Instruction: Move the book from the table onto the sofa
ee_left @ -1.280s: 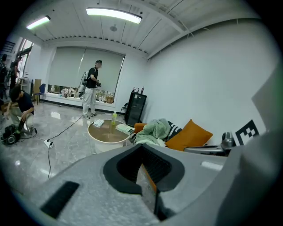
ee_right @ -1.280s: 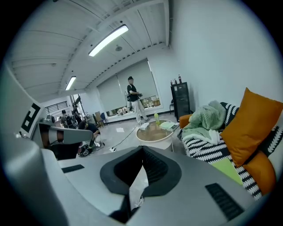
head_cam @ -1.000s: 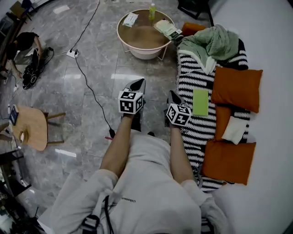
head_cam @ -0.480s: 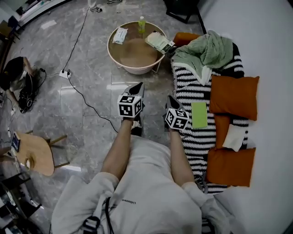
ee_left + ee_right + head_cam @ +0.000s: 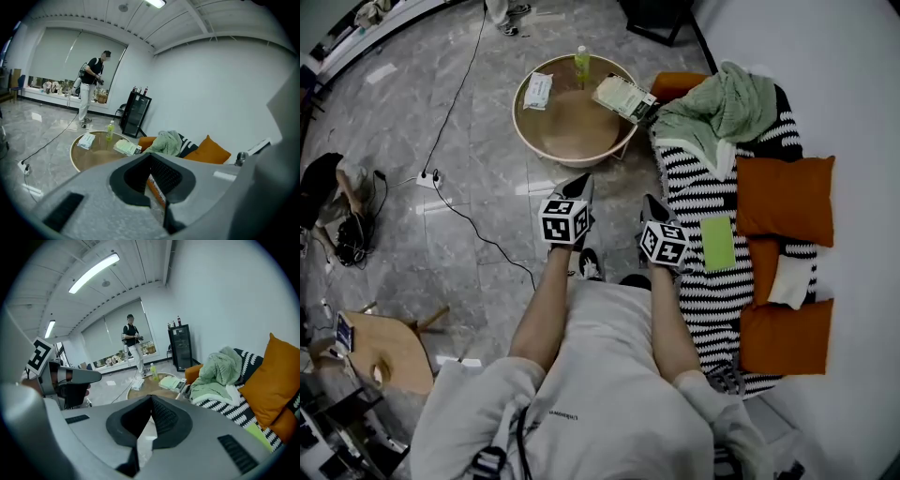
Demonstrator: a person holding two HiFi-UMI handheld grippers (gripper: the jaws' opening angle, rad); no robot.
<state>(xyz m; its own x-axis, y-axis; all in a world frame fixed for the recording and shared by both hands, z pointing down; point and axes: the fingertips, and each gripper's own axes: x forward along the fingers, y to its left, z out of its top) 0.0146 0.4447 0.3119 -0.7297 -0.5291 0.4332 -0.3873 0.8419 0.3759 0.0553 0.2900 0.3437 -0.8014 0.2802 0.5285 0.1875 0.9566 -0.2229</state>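
Note:
The book (image 5: 623, 97), pale green with a printed cover, lies on the right rim of the round glass-topped table (image 5: 525, 127); it also shows in the left gripper view (image 5: 124, 146) and the right gripper view (image 5: 172, 382). The sofa (image 5: 694, 187) with a black-and-white striped cover runs along the right. My left gripper (image 5: 585, 181) and right gripper (image 5: 650, 201) are held side by side in front of the person, short of the table, both pointing at it. Both are shut with nothing between the jaws (image 5: 150, 157) (image 5: 151, 398).
A green bottle (image 5: 582, 66) and a white packet (image 5: 538, 89) share the table. On the sofa lie a green blanket (image 5: 722, 108), orange cushions (image 5: 785, 201) and a flat green item (image 5: 717, 243). A cable (image 5: 478, 234) crosses the floor. Another person (image 5: 91, 86) stands far back.
The person has walked toward the table, so the table and sofa sit nearer in the head view. Both grippers travelled along, side by side, and stayed shut.

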